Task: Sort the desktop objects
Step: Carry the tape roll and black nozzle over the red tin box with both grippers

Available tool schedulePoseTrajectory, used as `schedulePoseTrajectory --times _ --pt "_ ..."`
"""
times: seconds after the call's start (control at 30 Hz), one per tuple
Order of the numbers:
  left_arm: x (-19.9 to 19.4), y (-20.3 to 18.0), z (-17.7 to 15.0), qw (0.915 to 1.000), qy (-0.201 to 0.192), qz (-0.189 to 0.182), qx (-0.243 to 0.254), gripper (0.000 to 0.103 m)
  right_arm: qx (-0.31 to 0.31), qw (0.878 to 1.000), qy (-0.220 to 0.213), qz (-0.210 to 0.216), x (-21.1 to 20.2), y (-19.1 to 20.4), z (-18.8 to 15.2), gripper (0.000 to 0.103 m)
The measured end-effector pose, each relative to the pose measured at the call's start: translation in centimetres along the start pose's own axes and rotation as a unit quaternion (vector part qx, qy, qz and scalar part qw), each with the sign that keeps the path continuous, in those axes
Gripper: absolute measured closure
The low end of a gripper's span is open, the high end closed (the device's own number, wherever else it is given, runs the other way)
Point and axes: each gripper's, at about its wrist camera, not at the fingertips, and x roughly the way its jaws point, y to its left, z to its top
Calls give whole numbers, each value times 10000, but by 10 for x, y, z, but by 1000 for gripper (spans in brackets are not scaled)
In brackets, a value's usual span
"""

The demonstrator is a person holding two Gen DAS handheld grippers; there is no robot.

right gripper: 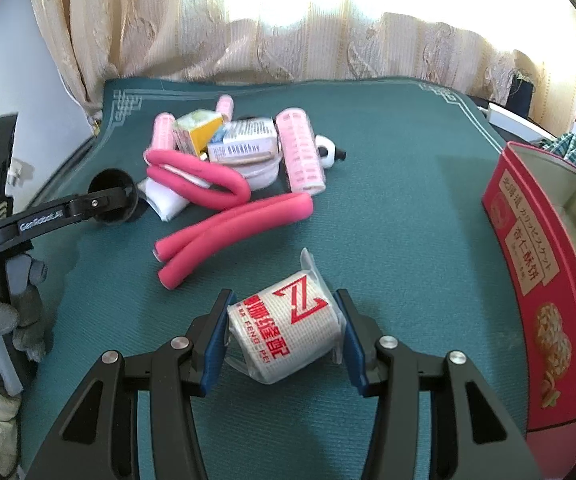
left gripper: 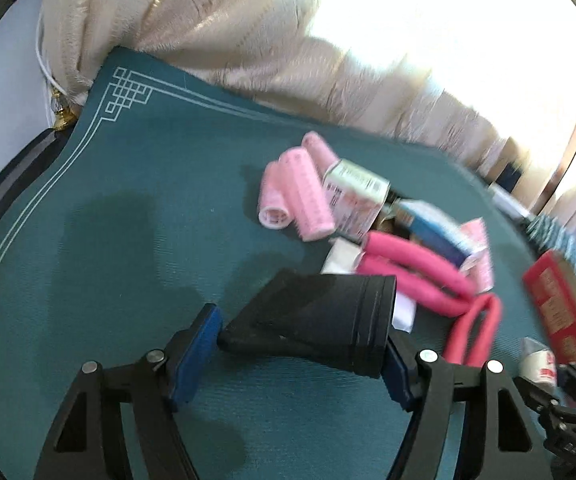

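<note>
My left gripper (left gripper: 302, 342) is shut on a black cup-shaped plastic piece (left gripper: 316, 320), held above the green mat (left gripper: 136, 208); it also shows in the right wrist view (right gripper: 112, 196), left of the pile. My right gripper (right gripper: 284, 330) is shut on a wrapped white roll with red print (right gripper: 288, 328), just above the mat's front. A pile lies mid-mat: pink hair rollers (right gripper: 302, 156), bent pink foam rods (right gripper: 224, 224), small boxes (right gripper: 244, 140), a white pad (right gripper: 166, 200).
An open red biscuit tin (right gripper: 528, 264) stands at the mat's right edge, plaid cloth behind it. Curtains hang along the far edge. A dark chair or frame stands off the left edge. Bare mat lies right of the pile.
</note>
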Motion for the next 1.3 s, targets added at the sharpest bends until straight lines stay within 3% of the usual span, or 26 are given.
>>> schedulePoseTrajectory --times 0.33,0.6,0.73,0.87,1.07,1.3 --pt "-31 -22 -13 9989 -322 -256 216 29 59 9990 -345 274 -14 -2 1 50" --pt "-49 -44 -23 9987 -251 -433 69 29 152 9968 -642 447 -27 -3 -1 50" --pt "-55 -72 -23 9982 -239 -454 322 29 452 9940 -797 592 -43 -16 -7 50" --pt "-60 -108 -21 9961 -272 -601 590 29 606 9914 -1090 389 -72 -36 -14 50" --pt "-60 -170 -20 9902 -250 -919 1022 29 878 9805 -1736 -275 -130 -84 -22 50" --pt "-54 -246 -19 9784 -184 -1372 1536 29 1344 9694 -1819 -957 -155 -140 -33 50"
